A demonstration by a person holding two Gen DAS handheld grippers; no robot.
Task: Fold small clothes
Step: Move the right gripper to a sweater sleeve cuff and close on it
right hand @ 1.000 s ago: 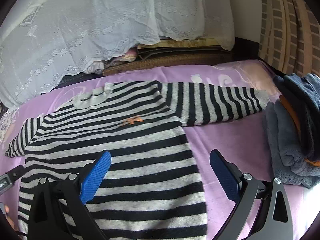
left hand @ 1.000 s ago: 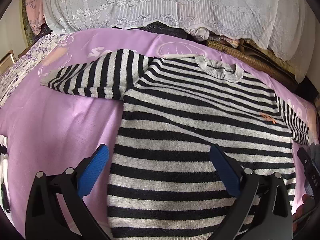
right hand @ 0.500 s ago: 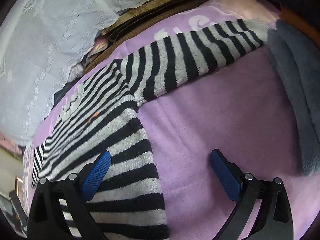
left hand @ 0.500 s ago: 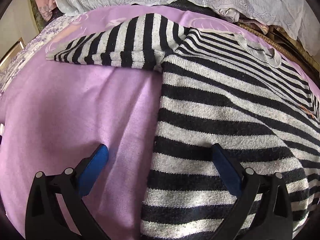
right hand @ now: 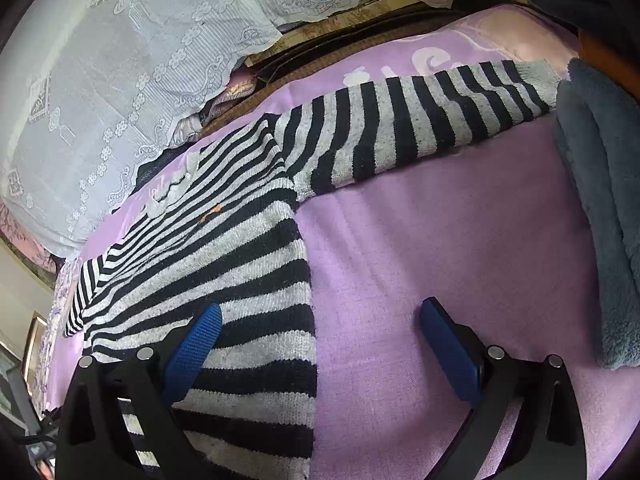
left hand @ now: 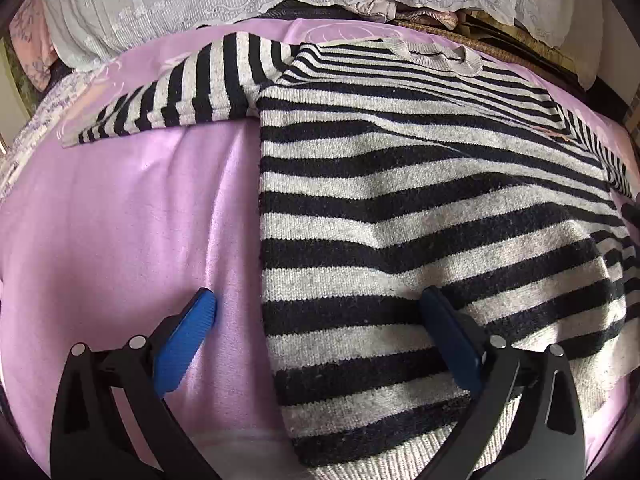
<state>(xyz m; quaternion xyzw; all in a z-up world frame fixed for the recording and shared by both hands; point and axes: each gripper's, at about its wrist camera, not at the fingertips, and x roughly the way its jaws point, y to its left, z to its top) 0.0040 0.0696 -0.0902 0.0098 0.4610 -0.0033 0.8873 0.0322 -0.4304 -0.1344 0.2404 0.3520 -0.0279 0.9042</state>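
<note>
The sweater (left hand: 420, 208) lies flat on the bed (left hand: 120, 220), collar away, sleeves spread sideways. Each gaping, empty tool straddles a side seam near the hem: left tool (left hand: 318, 332) the left, right tool (right hand: 320, 340) the right.

A bed is covered by a purple sheet (left hand: 120, 208), lit by soft daylight. Behind it, bedding is draped with white lace cloth (right hand: 120, 60). Folded grey towels (right hand: 592, 200) are stacked at the right edge.
</note>
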